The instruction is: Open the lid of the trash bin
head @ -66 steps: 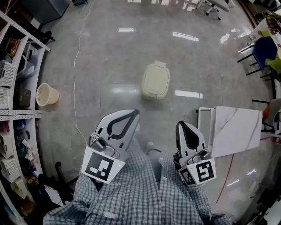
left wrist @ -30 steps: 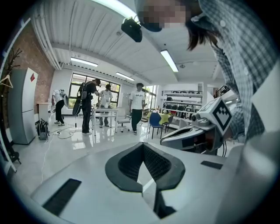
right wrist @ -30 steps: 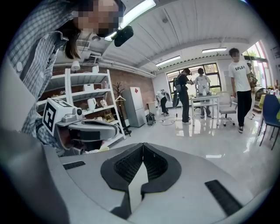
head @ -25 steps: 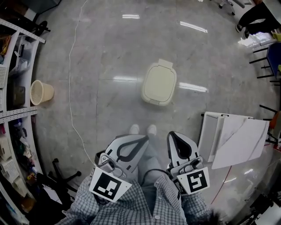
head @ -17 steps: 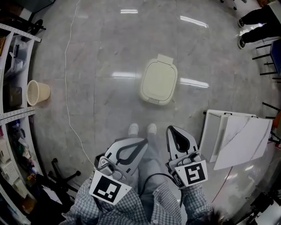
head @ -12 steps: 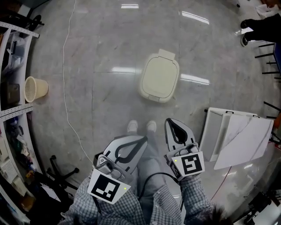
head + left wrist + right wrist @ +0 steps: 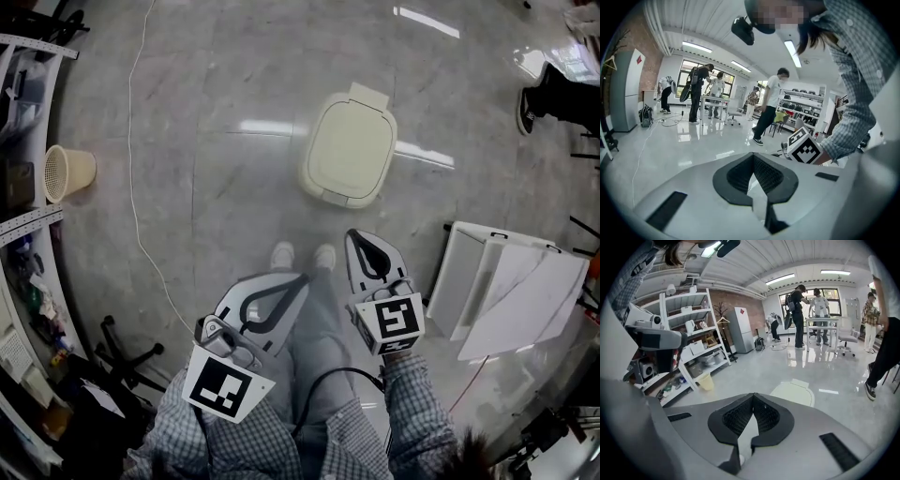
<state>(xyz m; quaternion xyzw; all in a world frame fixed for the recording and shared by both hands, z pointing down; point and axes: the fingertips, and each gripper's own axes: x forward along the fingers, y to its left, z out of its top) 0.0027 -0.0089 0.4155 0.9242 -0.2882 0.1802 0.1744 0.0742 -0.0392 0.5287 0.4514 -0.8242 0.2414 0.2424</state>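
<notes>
A cream trash bin [image 7: 348, 156] with its lid down stands on the grey floor ahead of my feet; the right gripper view shows the bin [image 7: 797, 393] beyond the jaws. My left gripper [image 7: 300, 277] is held low at my left leg, jaws shut, nothing in them. My right gripper [image 7: 352, 234] is ahead of my right leg, short of the bin, jaws shut and empty. In the gripper views the left gripper [image 7: 753, 153] faces the room and the right gripper [image 7: 753, 394] faces the bin.
A white folded table [image 7: 506, 289] lies right of me. A woven basket [image 7: 66, 172] and shelves [image 7: 23, 112] are on the left, with a thin cable [image 7: 136, 187] across the floor. A person's leg [image 7: 562, 94] shows at far right; several people stand in the room [image 7: 701, 93].
I have walked closer to the bin, which now sits nearer in the head view. Both grippers stay shut; the right one has come forward.
</notes>
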